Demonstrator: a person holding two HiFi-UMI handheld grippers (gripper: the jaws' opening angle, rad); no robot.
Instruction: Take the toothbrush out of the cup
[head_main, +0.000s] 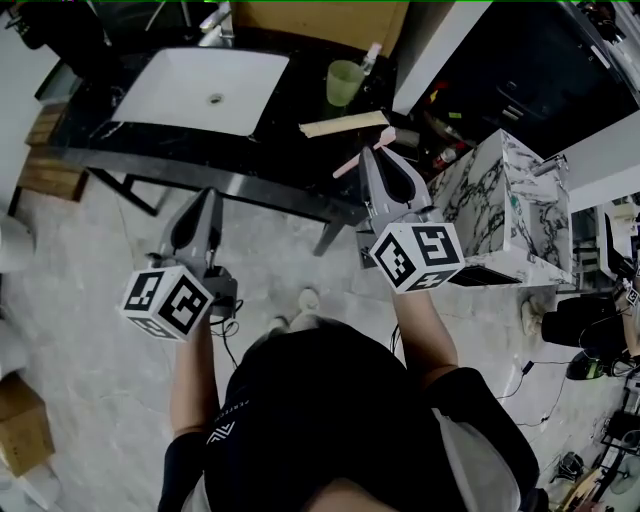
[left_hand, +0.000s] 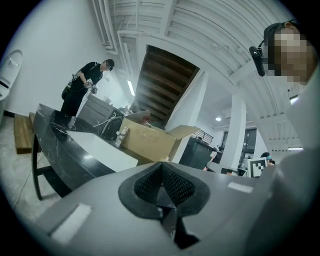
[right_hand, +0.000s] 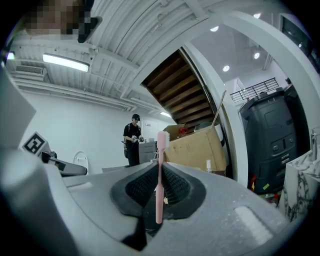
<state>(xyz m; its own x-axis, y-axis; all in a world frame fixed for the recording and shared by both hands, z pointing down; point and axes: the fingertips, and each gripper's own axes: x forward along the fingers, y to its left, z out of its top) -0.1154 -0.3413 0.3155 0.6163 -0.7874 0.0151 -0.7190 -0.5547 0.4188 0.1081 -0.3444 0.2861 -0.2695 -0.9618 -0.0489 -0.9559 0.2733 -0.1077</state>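
Being light, stiff and probably slick, the toothbrush (right_hand: 159, 207) is pinched mid-handle by the right hand-held gripper (right_hand: 160, 170), while the left hand-held gripper (left_hand: 161, 169) is closed on nothing.

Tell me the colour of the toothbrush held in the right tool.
Pink. The toothbrush shows clearest in the right gripper view.

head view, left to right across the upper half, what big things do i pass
white sink → green cup → marble-patterned box
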